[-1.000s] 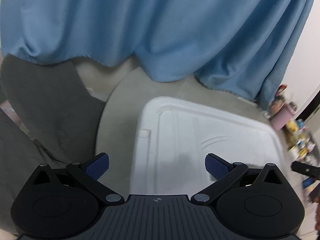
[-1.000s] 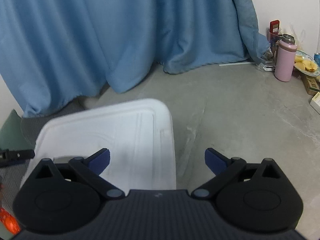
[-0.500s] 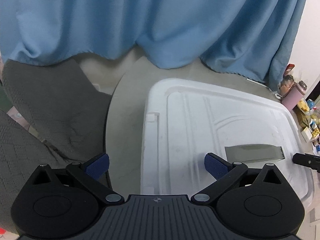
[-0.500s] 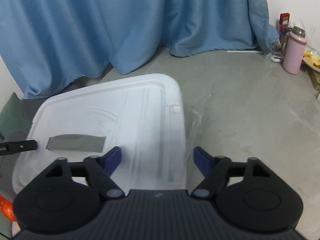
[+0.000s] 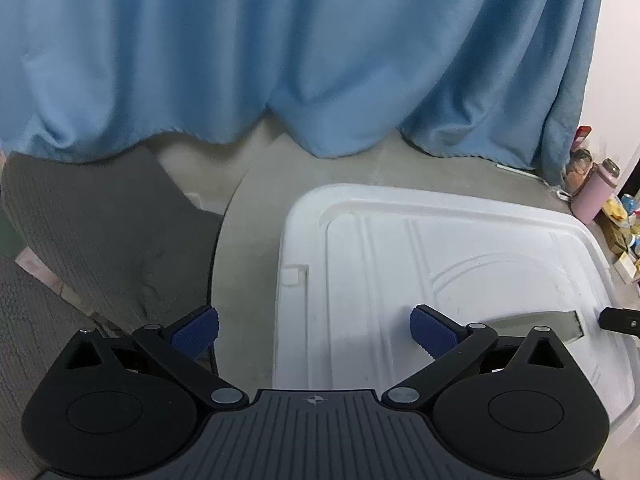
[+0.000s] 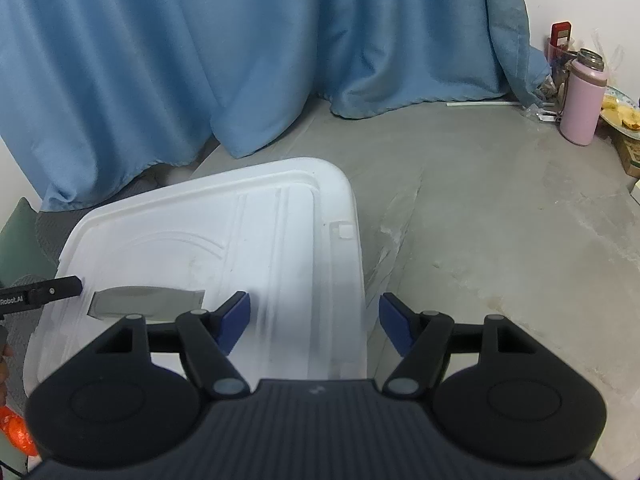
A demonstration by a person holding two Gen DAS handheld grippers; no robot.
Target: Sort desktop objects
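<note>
A white plastic bin lid (image 5: 460, 264) lies below both grippers; it also shows in the right wrist view (image 6: 240, 240). A flat grey rectangular piece (image 6: 146, 301) lies on the lid, seen partly behind my left finger in the left wrist view (image 5: 536, 320). My left gripper (image 5: 314, 330) is open and empty over the lid's left edge. My right gripper (image 6: 314, 322) is open and empty over the lid's right edge. The tip of the other gripper shows at each view's side.
A blue curtain (image 5: 280, 60) hangs behind. Grey concrete floor (image 6: 500, 220) spreads to the right. A pink bottle (image 6: 582, 100) and food items stand at the far right wall. A grey textured cushion (image 5: 92, 224) lies left. An orange object (image 6: 16, 436) sits at the bottom left.
Both cameras have pulled back and tilted down, so more of the lid shows. The grey piece came into view. The right gripper's jaws have narrowed a little.
</note>
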